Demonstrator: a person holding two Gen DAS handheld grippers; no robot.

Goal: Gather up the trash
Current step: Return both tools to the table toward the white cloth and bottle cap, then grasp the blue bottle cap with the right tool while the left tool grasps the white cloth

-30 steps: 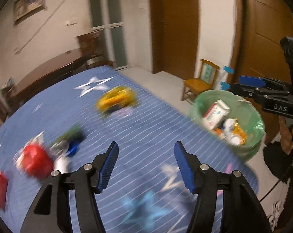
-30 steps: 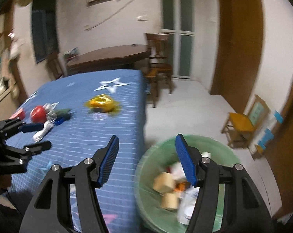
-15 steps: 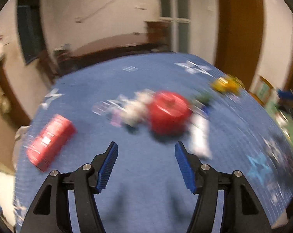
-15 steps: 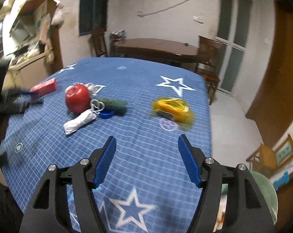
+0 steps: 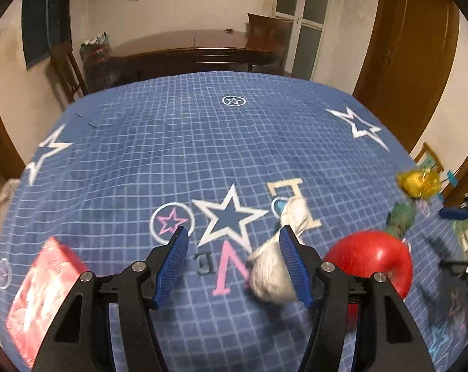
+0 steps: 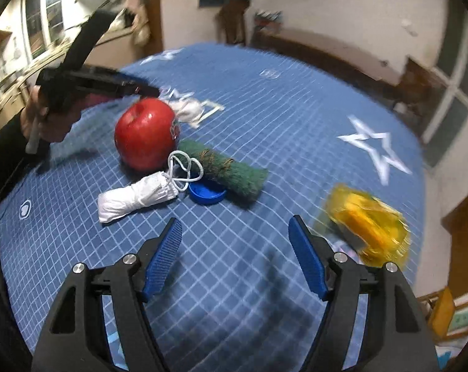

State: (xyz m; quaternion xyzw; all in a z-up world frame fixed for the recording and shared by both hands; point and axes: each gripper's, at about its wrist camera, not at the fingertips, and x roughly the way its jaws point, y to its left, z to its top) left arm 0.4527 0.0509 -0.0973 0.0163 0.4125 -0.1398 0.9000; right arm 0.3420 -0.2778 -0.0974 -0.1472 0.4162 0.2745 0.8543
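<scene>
Blue checked cloth [image 6: 265,117] with white stars covers the table I'm working over. On it sits the trash: a red apple [image 6: 145,133], and touching its near right side a green rolled rag [image 6: 224,170] lying across a blue bottle cap [image 6: 206,193]. A white folded mask [image 6: 134,197] with looped strings lies just left of the cap. A yellow crumpled wrapper [image 6: 368,226] sits apart at the right edge. My left gripper [image 5: 234,263] hovers spread wide, a white crumpled wad [image 5: 274,269] against its right finger, a red packet [image 5: 38,291] at near left. My right gripper [image 6: 235,254] is also wide apart, nothing between its fingers. Behind the cloth stands a dark wooden table [image 5: 196,46].
</scene>
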